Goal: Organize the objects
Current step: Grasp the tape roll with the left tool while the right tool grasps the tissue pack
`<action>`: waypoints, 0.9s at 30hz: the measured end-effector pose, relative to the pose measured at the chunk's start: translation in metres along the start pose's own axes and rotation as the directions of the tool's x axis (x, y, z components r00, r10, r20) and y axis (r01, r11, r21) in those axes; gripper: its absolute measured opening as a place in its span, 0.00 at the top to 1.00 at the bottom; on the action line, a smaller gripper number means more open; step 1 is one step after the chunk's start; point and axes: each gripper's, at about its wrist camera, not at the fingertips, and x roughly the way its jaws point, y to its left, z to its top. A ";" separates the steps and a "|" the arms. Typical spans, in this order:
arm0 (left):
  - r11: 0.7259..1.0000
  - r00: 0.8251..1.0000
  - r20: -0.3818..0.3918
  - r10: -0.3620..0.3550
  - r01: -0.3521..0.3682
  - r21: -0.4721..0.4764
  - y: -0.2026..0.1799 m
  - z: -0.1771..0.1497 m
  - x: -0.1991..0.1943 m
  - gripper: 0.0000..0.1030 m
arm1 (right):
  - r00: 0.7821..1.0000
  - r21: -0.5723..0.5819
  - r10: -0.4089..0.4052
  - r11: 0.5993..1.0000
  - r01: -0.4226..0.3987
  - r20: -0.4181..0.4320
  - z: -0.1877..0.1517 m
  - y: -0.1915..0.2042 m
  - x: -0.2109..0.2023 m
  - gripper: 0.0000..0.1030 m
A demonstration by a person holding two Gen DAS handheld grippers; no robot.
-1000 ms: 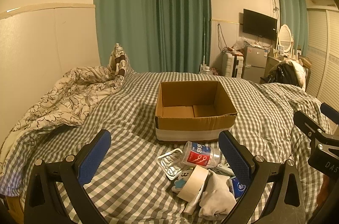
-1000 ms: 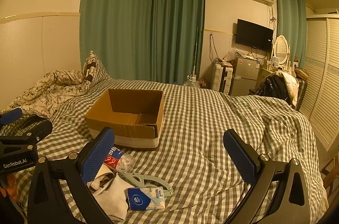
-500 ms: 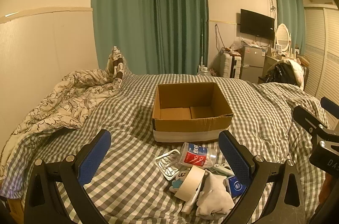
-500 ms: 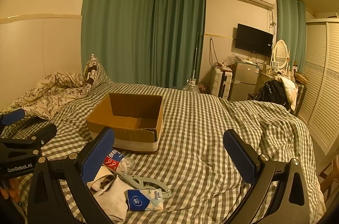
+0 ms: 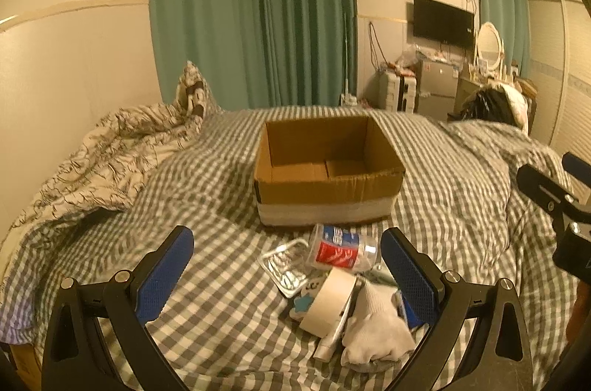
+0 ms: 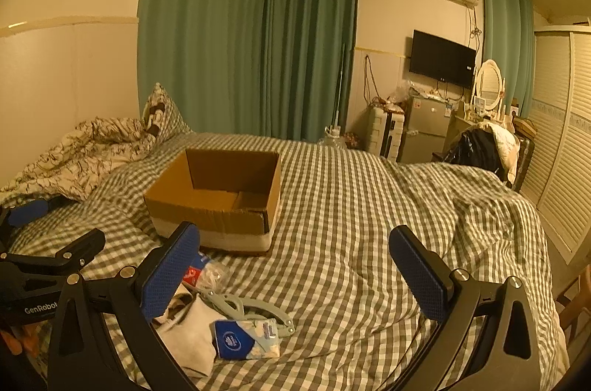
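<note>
Hovering left gripper [image 5: 286, 261]: splayed empty above the pile, likelier nearer.
Lying bottle [image 5: 343, 247]: crosswise between fingers, before box [image 5: 325, 195].
Waiting right gripper [image 6: 295, 258]: spread, empty.

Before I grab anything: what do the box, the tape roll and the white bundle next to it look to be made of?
Box: matte brown corrugated cardboard, with a ragged cut rim and a pale band round its base, perhaps tape. Tape roll: beige with a dull papery face, probably masking tape. White bundle: soft knit fabric, crumpled and limp; it could be a sock or a glove.
</note>
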 end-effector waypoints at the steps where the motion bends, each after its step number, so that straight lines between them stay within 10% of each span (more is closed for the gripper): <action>1: 1.000 1.000 -0.016 0.002 -0.002 0.009 -0.002 -0.004 0.005 0.00 | 1.000 -0.002 0.001 1.000 -0.001 -0.016 -0.005 0.000 0.004 0.00; 10: 0.995 0.978 -0.210 0.019 0.002 0.100 -0.022 -0.061 0.069 0.06 | 0.986 -0.042 -0.005 0.999 -0.002 -0.168 -0.049 0.002 0.046 0.00; 17: 0.986 0.959 -0.265 -0.102 0.132 0.099 -0.031 -0.076 0.091 0.66 | 0.963 -0.068 0.016 0.997 -0.036 -0.271 -0.077 0.010 0.072 0.00; 27: 0.988 0.963 -0.234 -0.135 0.149 0.043 -0.012 -0.064 0.076 0.67 | 0.913 -0.055 0.075 0.993 -0.106 -0.400 -0.102 0.028 0.104 0.00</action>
